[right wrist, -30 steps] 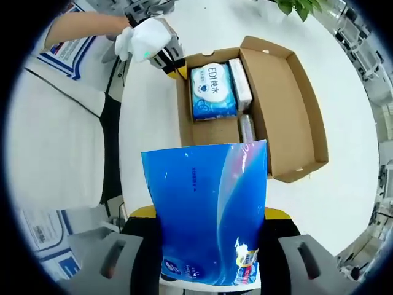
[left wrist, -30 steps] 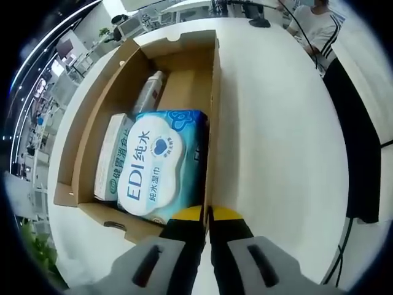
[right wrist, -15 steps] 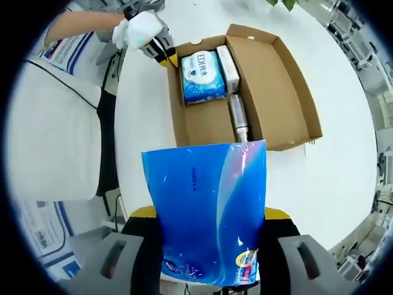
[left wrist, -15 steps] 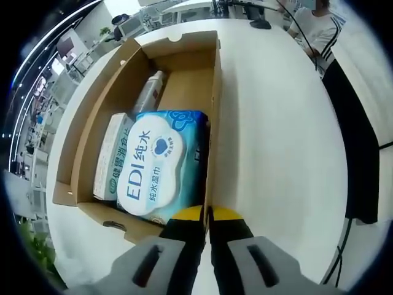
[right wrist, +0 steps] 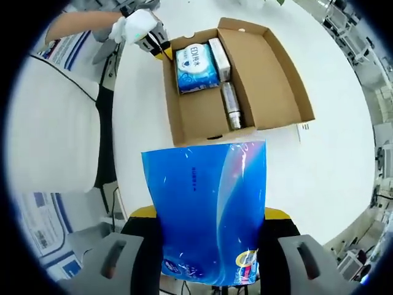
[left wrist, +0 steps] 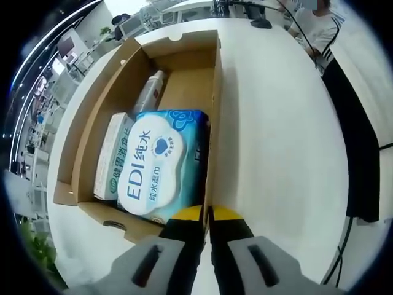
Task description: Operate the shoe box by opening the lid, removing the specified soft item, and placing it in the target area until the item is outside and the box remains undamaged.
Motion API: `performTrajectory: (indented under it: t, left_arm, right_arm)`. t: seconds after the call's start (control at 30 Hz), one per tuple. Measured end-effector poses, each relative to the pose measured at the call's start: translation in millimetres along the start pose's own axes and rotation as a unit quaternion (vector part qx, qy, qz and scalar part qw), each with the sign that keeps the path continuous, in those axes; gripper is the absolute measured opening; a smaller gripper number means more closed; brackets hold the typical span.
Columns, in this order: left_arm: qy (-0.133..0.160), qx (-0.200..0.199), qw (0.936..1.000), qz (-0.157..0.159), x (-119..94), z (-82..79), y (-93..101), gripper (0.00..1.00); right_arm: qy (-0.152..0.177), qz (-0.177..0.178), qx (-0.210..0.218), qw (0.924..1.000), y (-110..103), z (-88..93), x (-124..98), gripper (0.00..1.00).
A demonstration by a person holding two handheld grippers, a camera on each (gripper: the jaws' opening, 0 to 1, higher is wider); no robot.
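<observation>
One white table (right wrist: 331, 160) spans both views; office desks and shelving blur behind it. The open cardboard shoe box (right wrist: 279, 67) sits on it, holding a wet-wipes pack (left wrist: 161, 161), a slim carton (left wrist: 112, 158) and a bottle (left wrist: 150, 92). The right gripper (right wrist: 209, 215) clamps a blue soft pouch (right wrist: 206, 209) outside the box. The left gripper (left wrist: 207, 212) pinches the box's near wall, jaws together.

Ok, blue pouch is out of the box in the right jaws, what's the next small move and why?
Probably carry the blue pouch sideways over bare table and lower it there: it hangs clear of the shoe box, while the left gripper pinches the box wall, steadying it.
</observation>
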State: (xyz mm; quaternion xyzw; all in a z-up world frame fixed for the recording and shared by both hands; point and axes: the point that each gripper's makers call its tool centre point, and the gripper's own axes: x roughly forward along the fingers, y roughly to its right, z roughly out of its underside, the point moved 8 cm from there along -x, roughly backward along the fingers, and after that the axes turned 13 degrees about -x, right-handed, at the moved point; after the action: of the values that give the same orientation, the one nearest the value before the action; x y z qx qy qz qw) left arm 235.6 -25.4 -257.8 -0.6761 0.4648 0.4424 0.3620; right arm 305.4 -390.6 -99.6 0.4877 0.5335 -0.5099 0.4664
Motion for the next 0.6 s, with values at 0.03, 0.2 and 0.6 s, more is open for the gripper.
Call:
performTrajectory:
  t: [0.03, 0.2, 0.6]
  left_arm:
    - [0.0, 0.0, 1.0, -0.001, 0.2, 0.2, 0.0, 0.02]
    - [-0.002, -0.005, 1.0, 0.003, 0.0, -0.7, -0.7, 0.02]
    - [-0.003, -0.004, 1.0, 0.003, 1.2, -2.0, -1.5, 0.02]
  right_arm:
    - [0.001, 0.001, 0.004, 1.0, 2.1, 3.6, -3.8, 0.6]
    - [-0.005, 0.004, 0.006, 1.0, 6.6, 12.6, -11.0, 0.6]
    - [-0.003, -0.005, -0.009, 0.9999, -2.7, 4.6, 3.7, 0.6]
